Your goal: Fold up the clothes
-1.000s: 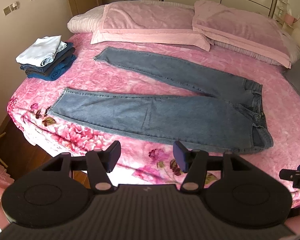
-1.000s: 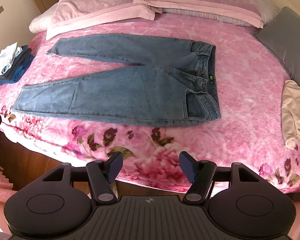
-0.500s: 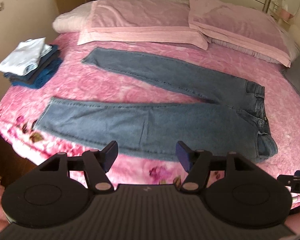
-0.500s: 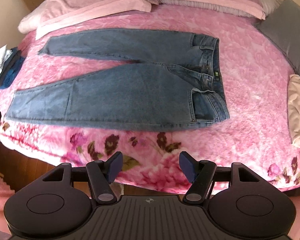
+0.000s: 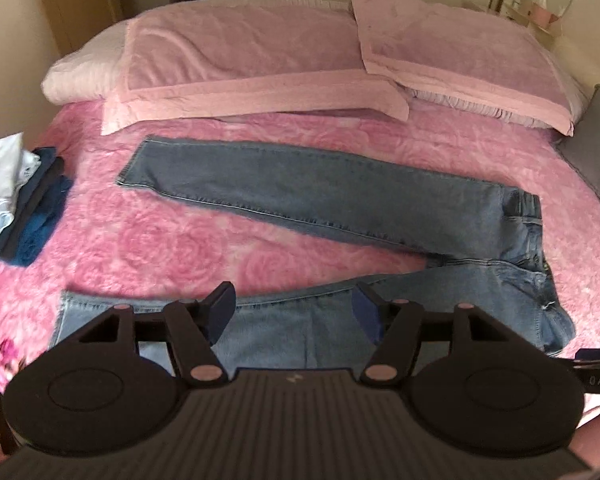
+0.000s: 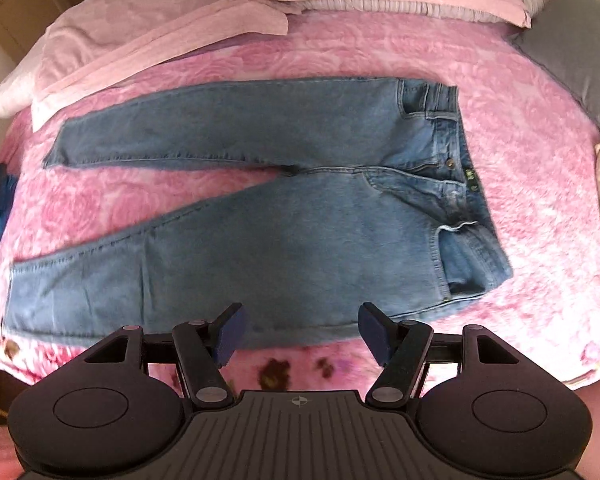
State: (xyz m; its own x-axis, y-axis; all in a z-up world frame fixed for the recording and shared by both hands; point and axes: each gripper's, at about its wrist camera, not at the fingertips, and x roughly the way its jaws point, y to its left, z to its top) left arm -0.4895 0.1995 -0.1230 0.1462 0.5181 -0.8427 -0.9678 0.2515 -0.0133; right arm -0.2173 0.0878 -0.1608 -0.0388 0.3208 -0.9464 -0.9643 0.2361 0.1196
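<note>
One pair of jeans | lengthwise left-right, waistband right | both hand-held grippers apart, empty

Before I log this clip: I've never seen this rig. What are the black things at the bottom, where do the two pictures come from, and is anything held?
A person holds a two-finger gripper in each hand, and each gripper carries a fisheye camera looking along its fingers. One picture comes from the left gripper, the other from the right gripper; the black parts are the grippers themselves. Both look down on a bed with a pink floral bedspread. A pair of blue jeans lies flat on it, legs apart. Pink pillows sit at the head, and a stack of folded clothes lies at one side. Both grippers are open and hold nothing.
</note>
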